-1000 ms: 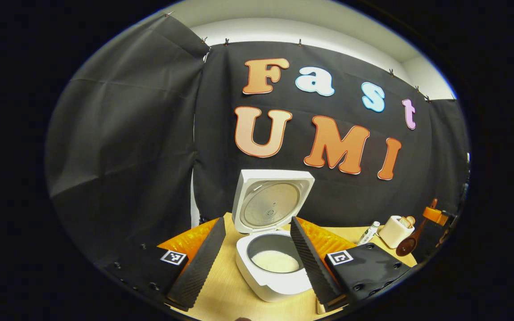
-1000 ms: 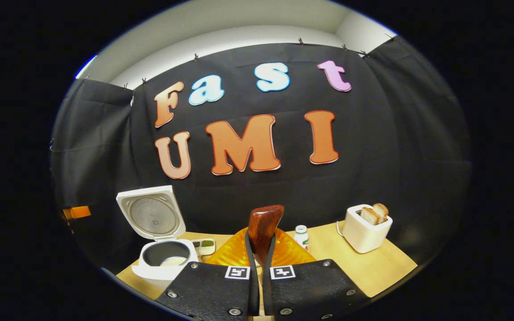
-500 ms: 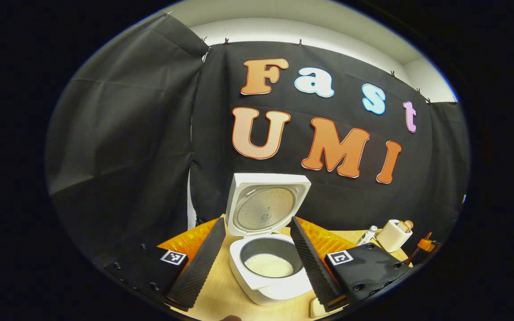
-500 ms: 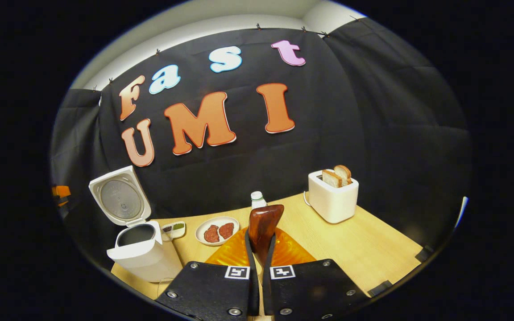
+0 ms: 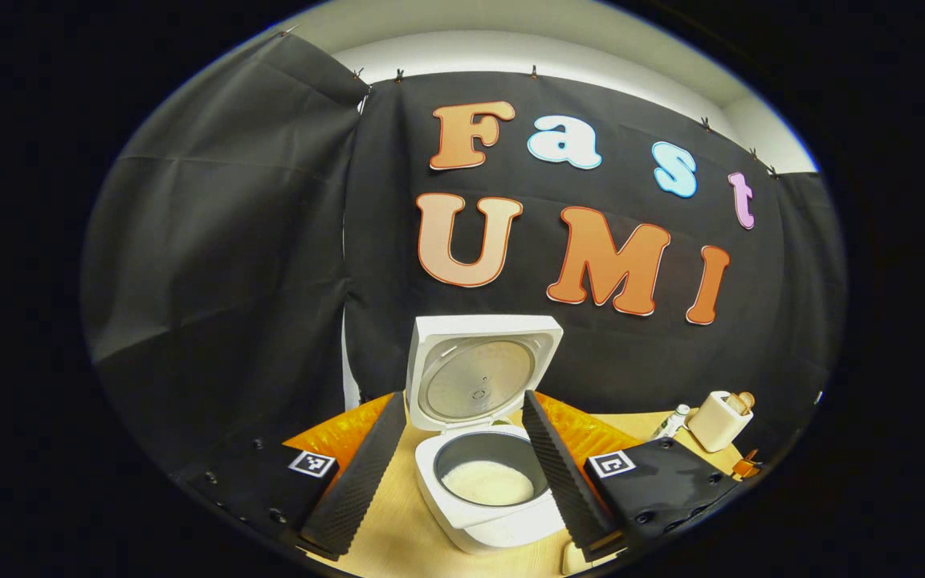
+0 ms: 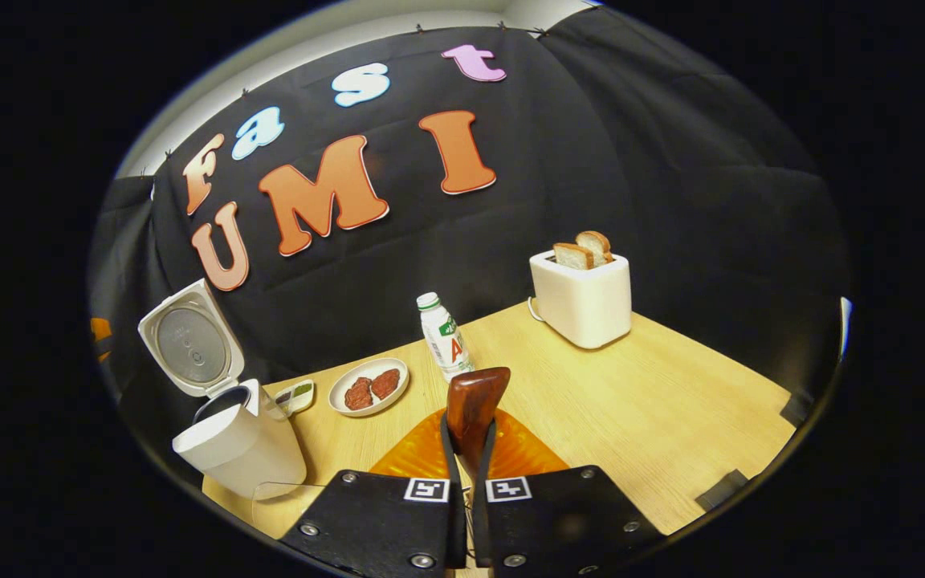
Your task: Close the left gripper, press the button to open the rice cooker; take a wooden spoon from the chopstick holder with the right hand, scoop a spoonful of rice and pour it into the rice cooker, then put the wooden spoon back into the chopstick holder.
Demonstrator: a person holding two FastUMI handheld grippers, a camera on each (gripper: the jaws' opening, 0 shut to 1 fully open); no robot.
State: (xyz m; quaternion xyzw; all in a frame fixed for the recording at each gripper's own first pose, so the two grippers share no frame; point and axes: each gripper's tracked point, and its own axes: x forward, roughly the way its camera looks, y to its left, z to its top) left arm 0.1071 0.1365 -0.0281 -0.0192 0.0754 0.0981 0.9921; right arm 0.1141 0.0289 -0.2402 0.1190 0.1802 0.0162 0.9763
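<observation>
The rice cooker (image 5: 485,449) stood open with rice inside. The left gripper (image 5: 462,466) hung spread, empty, before it. The right gripper (image 6: 469,449) clamped the wooden spoon (image 6: 474,401). Judged step: returning the spoon; next requires locating the holder.

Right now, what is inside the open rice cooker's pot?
A shallow layer of white rice covers the bottom of the rice cooker; the near rim hides the front of the pot.

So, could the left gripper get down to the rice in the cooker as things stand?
Probably yes. The rice cooker stands with its lid swung up and back, the rice is uncovered, and the left gripper hangs with open, empty jaws either side of the pot.
</observation>
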